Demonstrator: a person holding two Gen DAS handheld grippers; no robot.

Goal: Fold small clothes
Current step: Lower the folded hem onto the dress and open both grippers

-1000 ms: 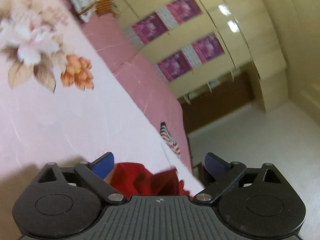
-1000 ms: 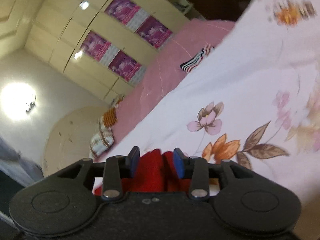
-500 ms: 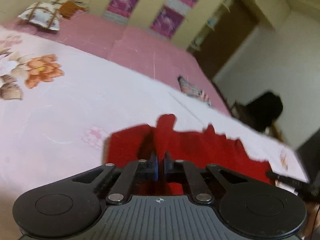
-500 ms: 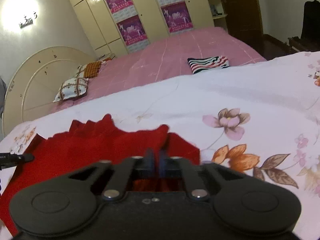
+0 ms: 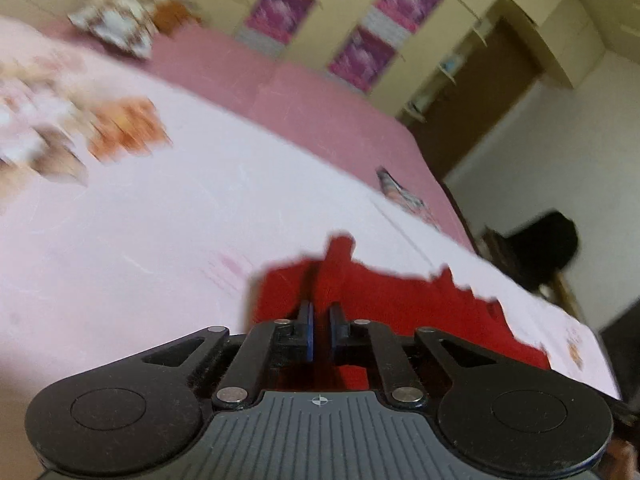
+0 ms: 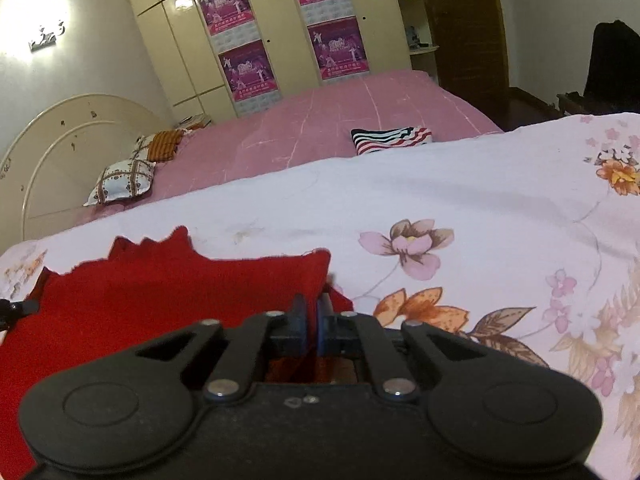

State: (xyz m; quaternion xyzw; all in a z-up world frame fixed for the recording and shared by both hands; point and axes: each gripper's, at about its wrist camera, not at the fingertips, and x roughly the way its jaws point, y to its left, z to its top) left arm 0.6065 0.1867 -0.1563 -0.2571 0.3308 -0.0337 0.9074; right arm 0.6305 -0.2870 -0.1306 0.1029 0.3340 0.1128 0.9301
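Note:
A red garment lies spread on the white floral bedsheet. My left gripper is shut on a pinched fold at its left edge, which stands up between the blue pads. In the right wrist view the same red garment spreads to the left, and my right gripper is shut on its right corner. The tip of the left gripper shows at the far left edge there. The cloth is stretched between the two grippers. The left wrist view is blurred by motion.
A folded striped garment lies on the pink bedspread behind the sheet. Pillows sit by the round headboard. A wardrobe with purple posters stands behind. A dark chair stands beside the bed.
One second ago both grippers were open and tilted over the red cloth. Both have since shut on it and levelled out, and the garment is now spread between them.

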